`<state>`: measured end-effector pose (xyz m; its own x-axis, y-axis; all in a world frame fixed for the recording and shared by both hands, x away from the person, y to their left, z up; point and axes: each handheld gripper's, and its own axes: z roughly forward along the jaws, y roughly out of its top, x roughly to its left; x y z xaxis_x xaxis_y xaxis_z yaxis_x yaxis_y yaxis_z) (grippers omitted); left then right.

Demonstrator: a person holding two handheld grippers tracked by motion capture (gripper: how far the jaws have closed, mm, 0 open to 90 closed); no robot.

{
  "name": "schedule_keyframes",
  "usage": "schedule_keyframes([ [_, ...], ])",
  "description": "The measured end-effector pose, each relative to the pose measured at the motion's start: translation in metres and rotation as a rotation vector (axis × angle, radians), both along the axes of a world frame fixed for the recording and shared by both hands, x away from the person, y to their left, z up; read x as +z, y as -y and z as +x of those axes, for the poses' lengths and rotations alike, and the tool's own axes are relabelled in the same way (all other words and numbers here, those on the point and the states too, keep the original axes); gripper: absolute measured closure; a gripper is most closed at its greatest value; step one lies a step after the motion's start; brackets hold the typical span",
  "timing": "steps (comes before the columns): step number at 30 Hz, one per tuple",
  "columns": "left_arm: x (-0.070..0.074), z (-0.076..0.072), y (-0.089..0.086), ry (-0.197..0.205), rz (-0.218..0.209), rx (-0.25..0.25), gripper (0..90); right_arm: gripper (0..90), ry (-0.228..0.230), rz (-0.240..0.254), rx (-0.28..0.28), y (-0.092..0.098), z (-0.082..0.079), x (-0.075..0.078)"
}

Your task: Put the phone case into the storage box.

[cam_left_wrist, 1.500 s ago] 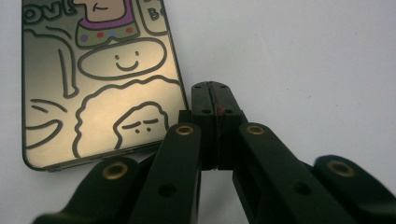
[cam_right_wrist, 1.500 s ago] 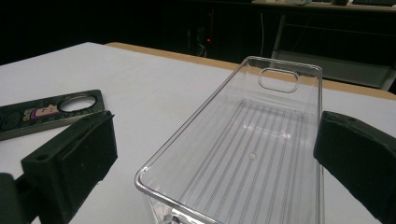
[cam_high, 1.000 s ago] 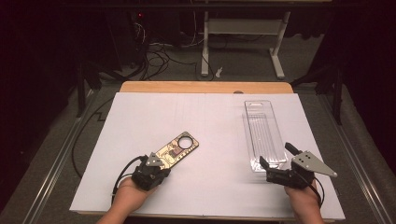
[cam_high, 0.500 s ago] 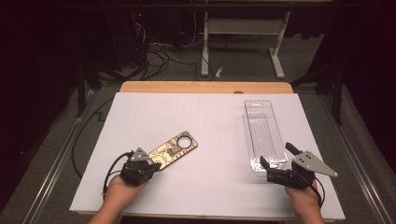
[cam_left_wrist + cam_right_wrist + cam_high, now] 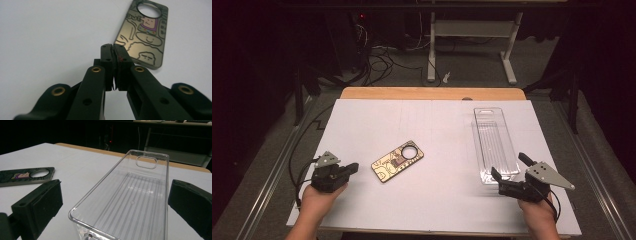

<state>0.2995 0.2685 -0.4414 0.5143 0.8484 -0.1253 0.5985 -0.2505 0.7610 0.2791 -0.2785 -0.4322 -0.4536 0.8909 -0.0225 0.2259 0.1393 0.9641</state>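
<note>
A gold phone case (image 5: 397, 160) with cartoon drawings and a round hole lies flat on the white table top (image 5: 432, 125). My left gripper (image 5: 354, 166) sits to its left, a short way off, with its jaws shut and nothing between them. In the left gripper view the shut gripper (image 5: 113, 46) points at the near edge of the case (image 5: 145, 32). A clear plastic tray (image 5: 495, 142) lies lengthwise at the right. My right gripper (image 5: 508, 164) stands open at its near end. In the right gripper view the gripper (image 5: 117, 202) has one jaw on each side of the tray (image 5: 140, 180), apart from its walls.
A wooden strip (image 5: 432, 93) borders the table's far edge. Beyond it are a dark floor with cables (image 5: 382, 60) and a white stand (image 5: 472, 35). Metal rails (image 5: 277, 165) run along both sides of the table.
My left gripper has pulled back to the left, away from the near end of the phone case, which stays where it lay. The right gripper and the tray have not moved.
</note>
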Motion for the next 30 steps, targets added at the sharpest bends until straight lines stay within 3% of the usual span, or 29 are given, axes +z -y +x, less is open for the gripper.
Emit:
schedule_keyframes([
  [4,0.0003,-0.0006,-0.0061,0.026,-0.025,0.017,84.1,0.1,0.000,-0.002,-0.001,-0.0004,0.0002,-0.0003],
  [10,-0.0002,-0.0007,-0.0056,0.042,-0.008,0.021,72.9,0.1,0.000,-0.004,0.000,-0.0007,0.0000,-0.0003],
  [22,-0.0004,-0.0011,-0.0019,0.056,0.019,0.005,32.8,0.1,-0.005,0.000,0.001,-0.0009,0.0003,-0.0009],
  [25,0.0001,0.0009,-0.0027,0.053,0.000,0.016,18.9,0.1,-0.007,0.000,0.001,-0.0006,0.0014,-0.0013],
  [28,-0.0009,0.0052,-0.0006,0.014,0.000,0.016,0.3,0.1,-0.009,0.001,0.001,-0.0004,0.0017,-0.0016],
  [30,-0.0009,0.0046,0.0018,0.031,0.020,0.016,0.2,0.1,-0.009,0.003,0.002,-0.0002,0.0020,-0.0017],
])
